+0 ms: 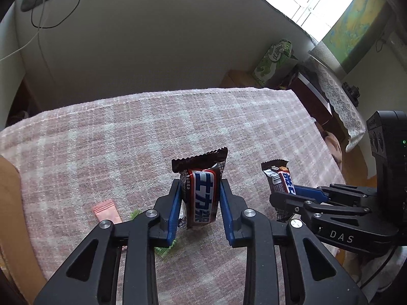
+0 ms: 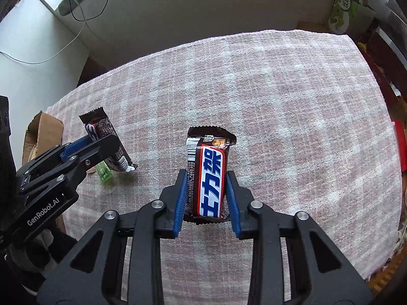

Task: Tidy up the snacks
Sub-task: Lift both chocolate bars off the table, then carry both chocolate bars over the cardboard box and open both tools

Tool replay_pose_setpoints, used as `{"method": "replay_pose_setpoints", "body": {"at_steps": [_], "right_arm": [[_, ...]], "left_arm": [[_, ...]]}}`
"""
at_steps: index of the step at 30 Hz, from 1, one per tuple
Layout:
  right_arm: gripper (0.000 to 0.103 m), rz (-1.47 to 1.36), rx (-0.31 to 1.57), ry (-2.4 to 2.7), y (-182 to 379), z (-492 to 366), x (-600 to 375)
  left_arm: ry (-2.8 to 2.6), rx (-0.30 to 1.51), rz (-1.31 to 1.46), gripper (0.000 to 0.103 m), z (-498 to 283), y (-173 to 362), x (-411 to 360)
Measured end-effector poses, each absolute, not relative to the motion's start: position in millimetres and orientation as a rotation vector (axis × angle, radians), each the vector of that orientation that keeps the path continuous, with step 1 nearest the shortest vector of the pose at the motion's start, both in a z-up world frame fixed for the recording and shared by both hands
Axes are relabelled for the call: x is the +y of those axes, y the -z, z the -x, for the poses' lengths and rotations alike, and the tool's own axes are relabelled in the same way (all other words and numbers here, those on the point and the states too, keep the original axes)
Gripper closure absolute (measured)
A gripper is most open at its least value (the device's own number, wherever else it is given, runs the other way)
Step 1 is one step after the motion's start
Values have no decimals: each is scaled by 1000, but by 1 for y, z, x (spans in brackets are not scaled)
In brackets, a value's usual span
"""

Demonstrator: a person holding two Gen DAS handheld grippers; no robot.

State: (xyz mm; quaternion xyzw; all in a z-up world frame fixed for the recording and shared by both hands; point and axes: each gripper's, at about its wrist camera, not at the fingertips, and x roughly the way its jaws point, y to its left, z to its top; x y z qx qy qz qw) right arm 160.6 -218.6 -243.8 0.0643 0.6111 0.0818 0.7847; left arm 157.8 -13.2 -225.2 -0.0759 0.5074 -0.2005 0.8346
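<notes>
Left wrist view: the left gripper, black with blue rubbery pads, pinches a brown chocolate bar upright by its long sides above a tabletop covered in a nubby pink-and-white checked cloth. The glossy wrapper has a crimped zigzag top edge and a blue-and-white label outlined in red. To its right, the right gripper clamps a second chocolate bar of the same kind, also held clear of the cloth. On the cloth beneath lie a flat pink packet and a small green packet, partly hidden by the fingers. A brown cardboard box sits at the left edge. Beyond the far corner stands a green printed tissue box.
</notes>
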Motion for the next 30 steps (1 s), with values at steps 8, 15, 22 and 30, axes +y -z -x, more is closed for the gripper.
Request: {"method": "replay_pose_setpoints", "body": {"at_steps": [8,15,22,30], "right_arm": [[73,-131,1269,-199,222,-156,-212],[73,-106,1240,-260,205,-155,-185],[73,-72,1216,-345,189,-151,-146],[73,-23,1195,-456,178,-145,-99]], "left_arm": [[406,1023,181,76,-142,201,-2],[366,974,194,76,-123,179,19],[293,930,214,76,-102,162,49],[204,896,245,76,-74,151,79]]}}
